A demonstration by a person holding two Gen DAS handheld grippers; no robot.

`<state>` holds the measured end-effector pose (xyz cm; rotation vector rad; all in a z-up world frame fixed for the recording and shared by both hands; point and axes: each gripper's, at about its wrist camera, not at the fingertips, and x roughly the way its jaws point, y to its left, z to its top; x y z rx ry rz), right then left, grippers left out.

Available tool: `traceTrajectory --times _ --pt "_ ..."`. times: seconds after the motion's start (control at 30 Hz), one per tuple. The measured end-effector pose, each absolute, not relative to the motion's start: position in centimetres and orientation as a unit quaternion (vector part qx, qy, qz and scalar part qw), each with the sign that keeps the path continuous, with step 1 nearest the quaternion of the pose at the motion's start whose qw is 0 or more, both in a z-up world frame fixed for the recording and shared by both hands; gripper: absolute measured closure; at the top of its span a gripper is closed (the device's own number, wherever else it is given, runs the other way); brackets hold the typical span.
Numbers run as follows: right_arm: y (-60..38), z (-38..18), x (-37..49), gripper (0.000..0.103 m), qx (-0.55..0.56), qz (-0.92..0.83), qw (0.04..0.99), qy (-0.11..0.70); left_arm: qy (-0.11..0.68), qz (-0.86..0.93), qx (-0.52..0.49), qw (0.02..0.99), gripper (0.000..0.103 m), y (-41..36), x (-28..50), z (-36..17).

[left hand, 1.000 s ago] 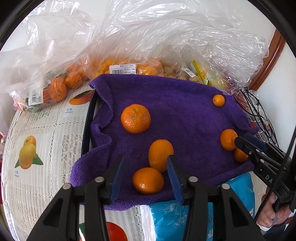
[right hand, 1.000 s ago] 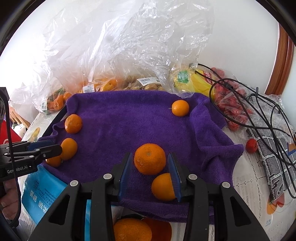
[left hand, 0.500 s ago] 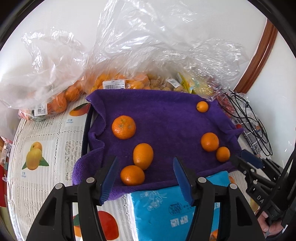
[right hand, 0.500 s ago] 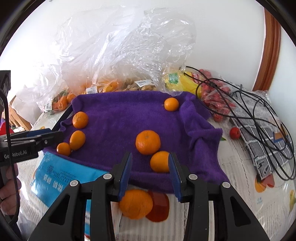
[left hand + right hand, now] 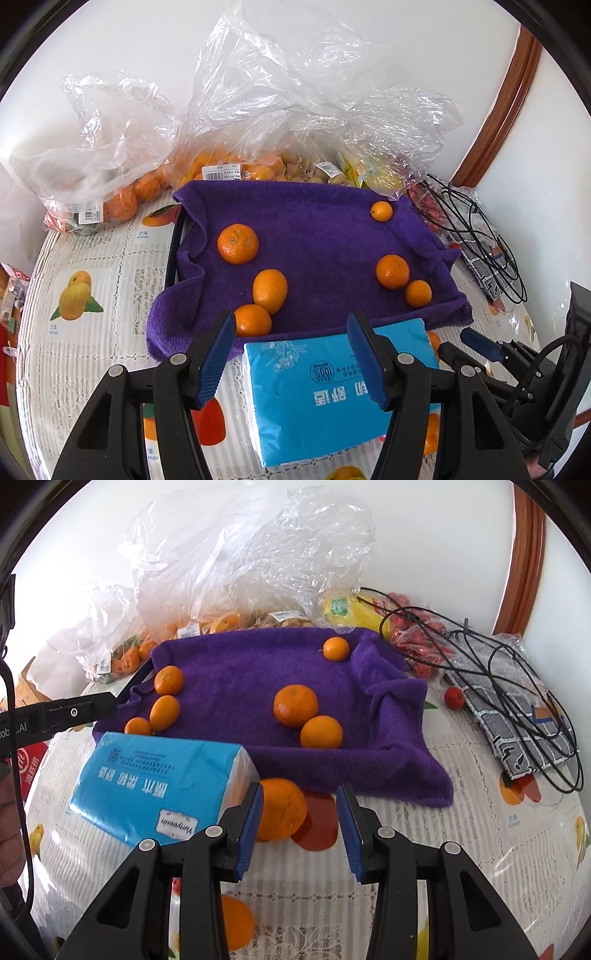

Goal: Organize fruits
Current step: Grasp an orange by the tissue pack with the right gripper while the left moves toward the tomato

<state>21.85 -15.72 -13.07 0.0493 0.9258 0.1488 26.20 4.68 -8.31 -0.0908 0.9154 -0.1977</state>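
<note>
Here six oranges on purple towel.

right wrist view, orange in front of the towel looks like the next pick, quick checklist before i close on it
1. Right gripper empty, jaws apart: ok.
2. Loose orange centred between the jaws: not ok, it sits by the left pad.
3. Tissue pack away from the orange: not ok, it lies right beside it.
4. Left gripper out of the way: ok, empty, jaws just opened, over the tissue pack.
5. Room on the purple towel for the orange: ok.
6. Cables away from the pick: ok, far right.
</note>
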Motion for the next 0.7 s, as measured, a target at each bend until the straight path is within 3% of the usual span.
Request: traceTrajectory --times 0.7 --pt "-15.4 -13.6 20.0 0.058 0.005 0.066 0.885 0.461 0.446 -0.085 -0.052 0.890 0.043 6.5 23.2 -8.9"
